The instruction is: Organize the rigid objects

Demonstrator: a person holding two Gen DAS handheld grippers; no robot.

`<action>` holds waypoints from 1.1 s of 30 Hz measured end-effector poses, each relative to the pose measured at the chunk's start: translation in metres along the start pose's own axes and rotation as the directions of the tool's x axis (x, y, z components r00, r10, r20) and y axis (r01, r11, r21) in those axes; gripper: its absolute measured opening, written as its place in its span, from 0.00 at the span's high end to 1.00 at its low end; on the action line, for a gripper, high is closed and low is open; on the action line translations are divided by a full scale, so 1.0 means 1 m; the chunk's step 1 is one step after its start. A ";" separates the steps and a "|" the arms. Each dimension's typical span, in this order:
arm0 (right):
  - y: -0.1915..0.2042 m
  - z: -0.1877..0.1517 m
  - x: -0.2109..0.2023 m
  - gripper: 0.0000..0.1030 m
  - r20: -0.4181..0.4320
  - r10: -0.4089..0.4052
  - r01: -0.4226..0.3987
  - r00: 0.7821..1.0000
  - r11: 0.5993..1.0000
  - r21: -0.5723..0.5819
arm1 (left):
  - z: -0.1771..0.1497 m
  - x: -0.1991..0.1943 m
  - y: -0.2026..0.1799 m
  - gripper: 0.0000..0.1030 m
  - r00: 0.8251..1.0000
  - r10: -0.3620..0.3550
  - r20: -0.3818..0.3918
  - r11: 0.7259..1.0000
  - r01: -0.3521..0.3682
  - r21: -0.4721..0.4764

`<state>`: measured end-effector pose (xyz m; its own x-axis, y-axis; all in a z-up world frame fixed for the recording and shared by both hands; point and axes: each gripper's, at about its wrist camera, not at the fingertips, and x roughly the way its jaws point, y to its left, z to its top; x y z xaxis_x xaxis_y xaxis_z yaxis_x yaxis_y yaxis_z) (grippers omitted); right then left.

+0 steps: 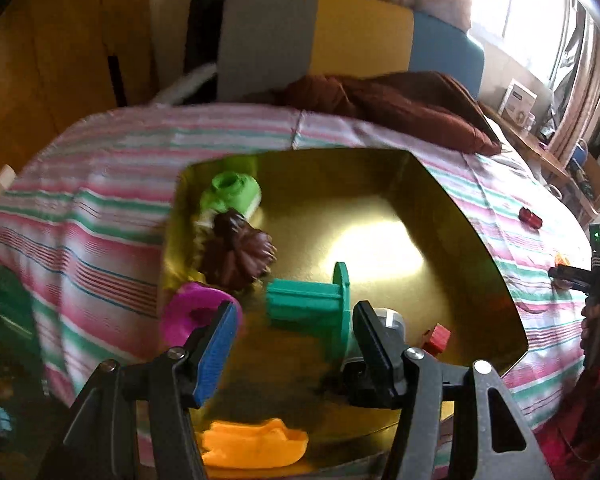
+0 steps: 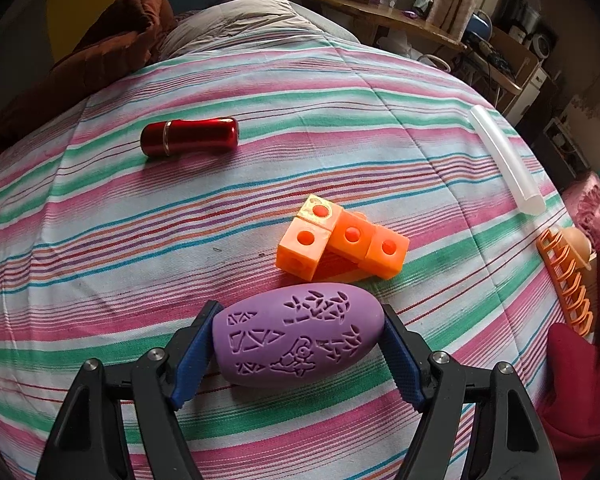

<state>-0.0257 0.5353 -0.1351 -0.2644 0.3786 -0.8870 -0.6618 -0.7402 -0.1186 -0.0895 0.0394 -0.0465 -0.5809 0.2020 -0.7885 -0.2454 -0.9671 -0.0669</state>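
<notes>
Toys are being sorted from a striped bedspread [image 2: 100, 216] into a gold tray [image 1: 440, 216]. Going left to right in the left wrist view, the tray holds a pink ring [image 1: 188, 312], a green piece [image 1: 230, 196], a brown figure [image 1: 240, 252], an orange piece [image 1: 252, 444] at the near edge, a teal spool [image 1: 308, 304], a grey cylinder [image 1: 392, 320] and a small red block [image 1: 438, 338]: seven things counted, one of each. The left gripper [image 1: 296, 340] is held over the tray with its jaws spread and nothing between them.

In the right wrist view, five things are left loose on the bedspread, from left to right: one red lipstick [image 2: 190, 136], one cluster of orange cubes [image 2: 340, 244], one clear stick [image 2: 508, 160], one orange comb [image 2: 568, 280] and one beige piece [image 2: 578, 244] beside it. The right gripper [image 2: 298, 344] is closed across a purple egg [image 2: 298, 340], which is pinched by its two ends, low over or on the cloth; which of the two cannot be told.

The step in hand is judged to be the pick-up of the egg. Next, a lift and a carry leftward to the tray are called for, then a release into its bare middle.
</notes>
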 end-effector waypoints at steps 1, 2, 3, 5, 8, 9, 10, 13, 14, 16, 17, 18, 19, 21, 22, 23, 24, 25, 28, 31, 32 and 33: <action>0.000 0.000 0.000 0.25 0.000 0.002 -0.002 1.000 1.000 -0.001 | 0.000 -0.004 0.000 0.41 1.000 0.010 0.011 1.000 -0.010 0.003; 0.000 0.000 0.000 0.25 -0.001 0.004 -0.004 1.000 1.000 0.000 | 0.001 -0.007 0.000 0.41 1.000 0.018 0.021 1.000 -0.018 0.005; 0.000 0.000 0.001 0.25 -0.002 0.007 -0.007 1.000 1.000 0.001 | 0.001 -0.013 0.000 0.41 0.999 0.026 0.037 1.000 -0.027 0.010; 0.000 0.001 0.000 0.25 -0.005 0.020 -0.020 1.000 1.000 0.002 | 0.000 -0.023 -0.001 0.41 0.998 0.033 0.062 0.999 -0.034 0.021; 0.005 0.000 -0.001 0.25 -0.008 0.086 -0.086 0.996 0.996 -0.024 | -0.002 -0.036 -0.003 0.41 0.995 0.047 0.092 0.998 -0.050 0.033; 0.010 -0.001 -0.002 0.25 -0.007 0.105 -0.106 0.994 0.993 -0.044 | -0.004 -0.039 -0.004 0.41 0.994 0.045 0.096 0.998 -0.049 0.035; 0.016 -0.003 -0.005 0.25 -0.008 0.129 -0.129 0.992 0.989 -0.073 | -0.005 -0.042 -0.004 0.41 0.994 0.043 0.101 0.998 -0.047 0.036; 0.040 -0.011 -0.012 0.25 -0.013 0.203 -0.202 0.979 0.961 -0.189 | -0.008 -0.045 -0.004 0.41 0.994 0.036 0.100 0.998 -0.040 0.042; 0.049 -0.016 -0.015 0.25 -0.019 0.230 -0.228 0.973 0.947 -0.226 | -0.009 -0.045 -0.003 0.41 0.995 0.027 0.100 0.999 -0.031 0.039; 0.065 -0.024 -0.021 0.25 -0.021 0.251 -0.247 0.968 0.925 -0.290 | -0.011 -0.045 -0.001 0.41 0.995 0.019 0.098 0.999 -0.022 0.029; 0.071 -0.028 -0.023 0.25 -0.021 0.255 -0.248 0.967 0.916 -0.316 | -0.012 -0.046 0.000 0.41 0.995 0.019 0.100 0.999 -0.021 0.023; 0.073 -0.030 -0.024 0.25 -0.025 0.260 -0.254 0.965 0.911 -0.325 | -0.013 -0.046 0.000 0.41 0.995 0.020 0.101 1.000 -0.022 0.021; 0.075 -0.031 -0.026 0.25 -0.033 0.269 -0.265 0.963 0.907 -0.326 | -0.014 -0.047 0.000 0.41 0.995 0.020 0.102 1.000 -0.022 0.019; 0.076 -0.034 -0.028 0.25 -0.042 0.277 -0.275 0.960 0.904 -0.329 | -0.016 -0.048 0.000 0.41 0.995 0.016 0.102 1.000 -0.018 0.020; 0.077 -0.035 -0.029 0.25 -0.045 0.276 -0.275 0.960 0.902 -0.332 | -0.017 -0.048 0.000 0.41 0.995 0.016 0.102 1.000 -0.018 0.020; 0.079 -0.037 -0.031 0.25 -0.048 0.277 -0.276 0.960 0.901 -0.334 | -0.019 -0.048 0.001 0.41 0.994 0.018 0.104 1.000 -0.020 0.019; 0.079 -0.038 -0.032 0.25 -0.051 0.278 -0.279 0.959 0.901 -0.334 | -0.020 -0.049 0.001 0.41 0.995 0.018 0.103 1.000 -0.020 0.020; 0.080 -0.039 -0.033 0.25 -0.055 0.281 -0.283 0.958 0.900 -0.332 | -0.021 -0.049 0.001 0.41 0.995 0.017 0.101 1.000 -0.019 0.021; 0.083 -0.044 -0.037 0.25 -0.062 0.282 -0.286 0.957 0.894 -0.344 | -0.023 -0.050 0.001 0.41 0.994 0.020 0.106 0.999 -0.023 0.025; 0.088 -0.048 -0.043 0.25 -0.081 0.277 -0.288 0.958 0.896 -0.337 | -0.025 -0.052 0.001 0.41 0.992 0.030 0.119 0.999 -0.035 0.034; 0.090 -0.047 -0.042 0.25 -0.087 0.279 -0.291 0.956 0.895 -0.338 | -0.025 -0.053 0.002 0.41 0.992 0.033 0.122 0.999 -0.037 0.037; 0.093 -0.048 -0.043 0.25 -0.091 0.276 -0.291 0.957 0.893 -0.345 | -0.025 -0.053 0.003 0.41 0.992 0.035 0.122 0.999 -0.040 0.036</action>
<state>-0.0421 0.4237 -0.1289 -0.3720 0.1069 -0.9220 -0.2722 -0.9623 -0.0018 -0.0398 0.0223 -0.0199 -0.6796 0.1854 -0.7097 -0.2498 -0.9682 -0.0137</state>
